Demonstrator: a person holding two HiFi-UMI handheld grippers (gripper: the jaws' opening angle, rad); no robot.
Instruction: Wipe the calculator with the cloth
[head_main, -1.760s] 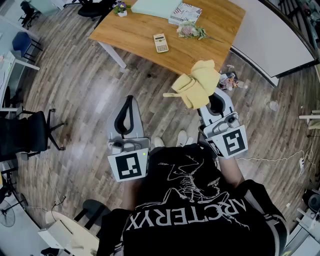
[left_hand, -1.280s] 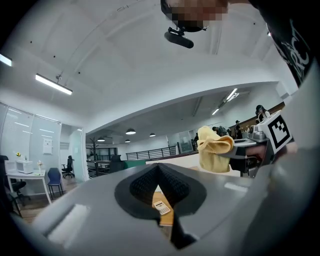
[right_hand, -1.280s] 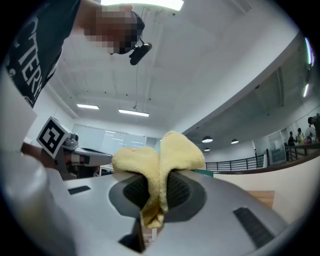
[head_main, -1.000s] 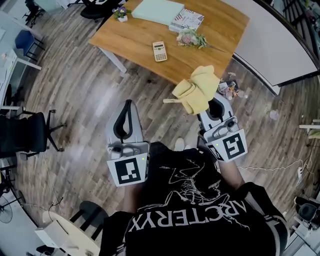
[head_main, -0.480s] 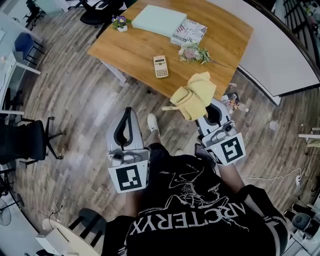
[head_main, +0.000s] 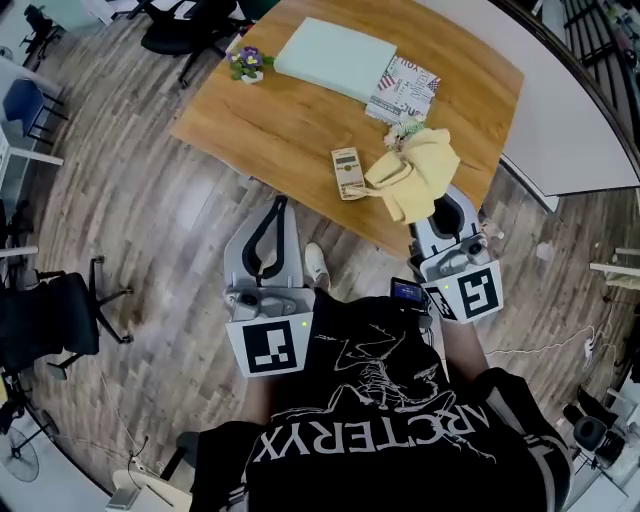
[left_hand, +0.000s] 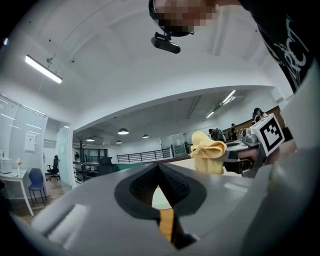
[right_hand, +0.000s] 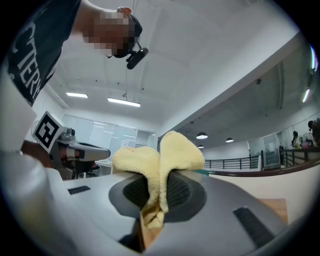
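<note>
Wooden counter (head_main: 290, 110) carries the calculator (head_main: 347, 172), the cloth (head_main: 415, 172) clamped in my right gripper's (head_main: 438, 208) jaws hanging near it, my left gripper's (head_main: 278, 208) jaws closed on nothing; how much wiping is done, I cannot judge.

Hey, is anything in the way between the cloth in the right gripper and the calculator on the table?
Nothing visible. The cloth, clamped in the right gripper, hangs just right of the calculator, with only bare table between. The flowers lie beyond the cloth, off that path.
</note>
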